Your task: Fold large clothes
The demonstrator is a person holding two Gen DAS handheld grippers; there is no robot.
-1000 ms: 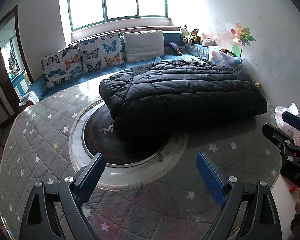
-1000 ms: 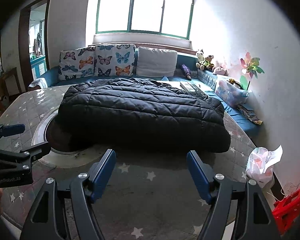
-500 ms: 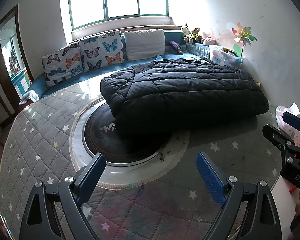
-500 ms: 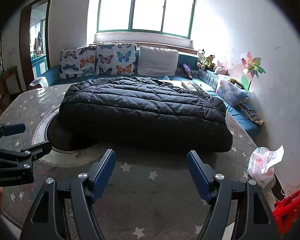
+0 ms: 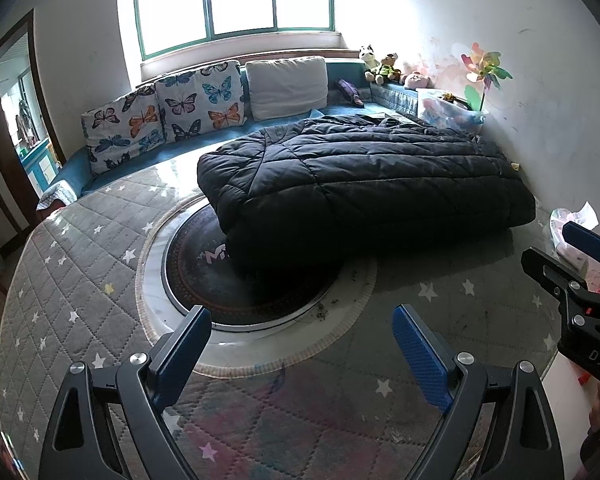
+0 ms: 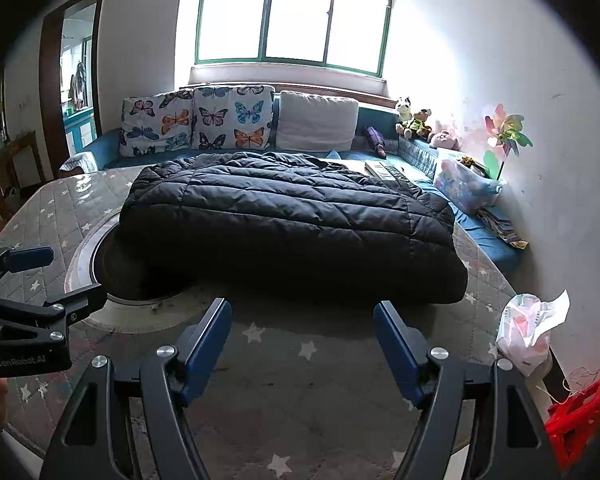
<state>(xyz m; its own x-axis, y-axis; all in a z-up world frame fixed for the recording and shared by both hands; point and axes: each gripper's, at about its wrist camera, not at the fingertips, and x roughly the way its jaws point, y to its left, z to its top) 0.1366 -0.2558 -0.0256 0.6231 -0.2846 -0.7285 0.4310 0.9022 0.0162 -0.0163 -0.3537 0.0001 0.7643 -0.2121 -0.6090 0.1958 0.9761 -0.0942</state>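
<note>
On the grey star-quilted mat (image 5: 80,288), at its left, a round dark inset (image 5: 236,284) ringed in white lies partly under the black quilted coat (image 5: 360,184). The coat is folded into a thick slab, lying flat on the mat, well beyond both tools and touching neither. Left gripper (image 5: 302,344) hovers over the near mat, jaws spread wide, nothing between its blue pads (image 5: 418,360). Right gripper (image 6: 302,340) likewise released, jaws apart and empty, aimed at the coat's near edge.

Behind the coat: 2 butterfly cushions (image 6: 198,122), then 1 white cushion (image 6: 316,126), on a blue bench (image 6: 484,232). Further right, a clear plastic bin (image 6: 466,190) holds colourful items, too blurred to name; a pinwheel (image 6: 506,134) stands at it. A crumpled plastic bag (image 6: 526,330) sits at the mat's right edge, a red crate (image 6: 582,416) below it.

Bare mat runs between grippers and coat, and along the coat's left side.
</note>
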